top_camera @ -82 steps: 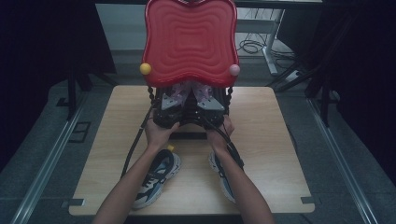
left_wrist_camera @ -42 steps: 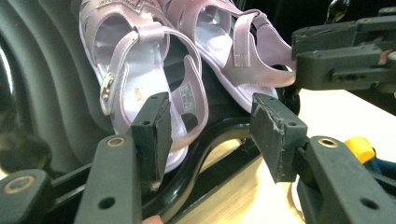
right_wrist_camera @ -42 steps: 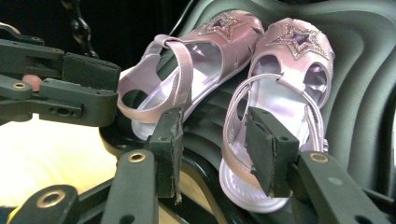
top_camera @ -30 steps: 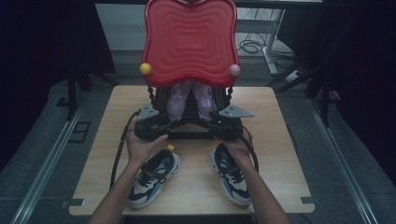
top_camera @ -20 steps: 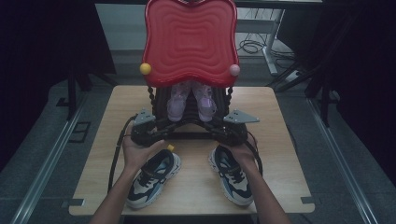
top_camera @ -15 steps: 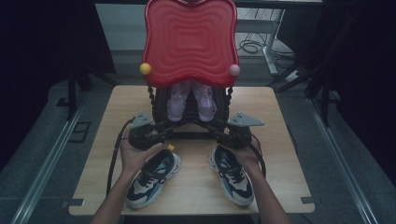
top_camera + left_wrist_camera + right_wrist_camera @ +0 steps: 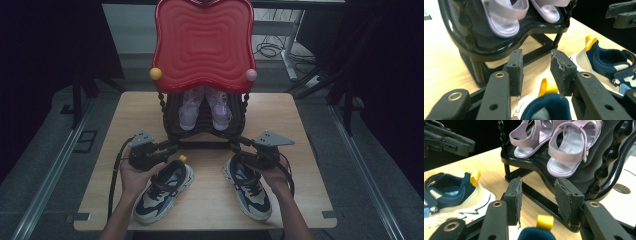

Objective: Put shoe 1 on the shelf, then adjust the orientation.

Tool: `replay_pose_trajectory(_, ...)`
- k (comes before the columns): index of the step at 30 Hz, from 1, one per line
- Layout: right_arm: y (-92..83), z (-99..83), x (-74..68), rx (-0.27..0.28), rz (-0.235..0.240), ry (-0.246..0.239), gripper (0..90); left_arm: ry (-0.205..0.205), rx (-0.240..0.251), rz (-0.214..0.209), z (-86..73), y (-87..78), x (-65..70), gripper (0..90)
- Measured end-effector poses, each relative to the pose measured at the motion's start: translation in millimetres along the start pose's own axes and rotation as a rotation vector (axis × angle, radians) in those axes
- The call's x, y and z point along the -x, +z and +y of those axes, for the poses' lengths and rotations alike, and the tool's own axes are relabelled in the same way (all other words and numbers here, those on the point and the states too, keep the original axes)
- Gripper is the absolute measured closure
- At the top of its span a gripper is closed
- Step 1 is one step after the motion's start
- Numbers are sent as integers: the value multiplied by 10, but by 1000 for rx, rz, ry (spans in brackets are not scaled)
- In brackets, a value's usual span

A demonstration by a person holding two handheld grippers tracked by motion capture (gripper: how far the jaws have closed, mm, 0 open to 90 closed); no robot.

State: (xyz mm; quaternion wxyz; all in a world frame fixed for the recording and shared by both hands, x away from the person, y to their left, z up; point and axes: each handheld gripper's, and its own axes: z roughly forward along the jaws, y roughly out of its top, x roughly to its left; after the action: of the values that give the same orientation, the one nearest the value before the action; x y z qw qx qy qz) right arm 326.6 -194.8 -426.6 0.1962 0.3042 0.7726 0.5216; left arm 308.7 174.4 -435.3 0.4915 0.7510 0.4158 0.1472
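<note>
Basically both tools gape wide, empty: left tool [image 7: 167,148] above left sneaker [image 7: 165,191], right tool [image 7: 239,146] above right sneaker [image 7: 248,187], lined up for heel grabs.

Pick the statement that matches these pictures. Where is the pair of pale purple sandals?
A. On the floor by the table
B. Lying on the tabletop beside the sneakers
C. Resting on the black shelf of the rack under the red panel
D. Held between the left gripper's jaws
C: the sandals sit side by side on the black rack below the red panel, behind the two sneakers on the table.
</note>
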Motion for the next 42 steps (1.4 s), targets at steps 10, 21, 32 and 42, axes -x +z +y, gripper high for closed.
replay_pose_trajectory(10,-187,-113,40,-5,10,3,576,-20,-16,-13,-157,-184,-26,650)
replay_pose_trajectory(21,-422,-258,107,-42,19,11,555,-12,-49,-11,-254,-353,-16,631)
replay_pose_trajectory(32,-493,-345,192,-41,-10,27,540,-28,-49,1,-283,-460,-39,600)
replay_pose_trajectory(42,-561,-371,233,-32,-7,31,535,-32,-63,-8,-352,-592,28,631)
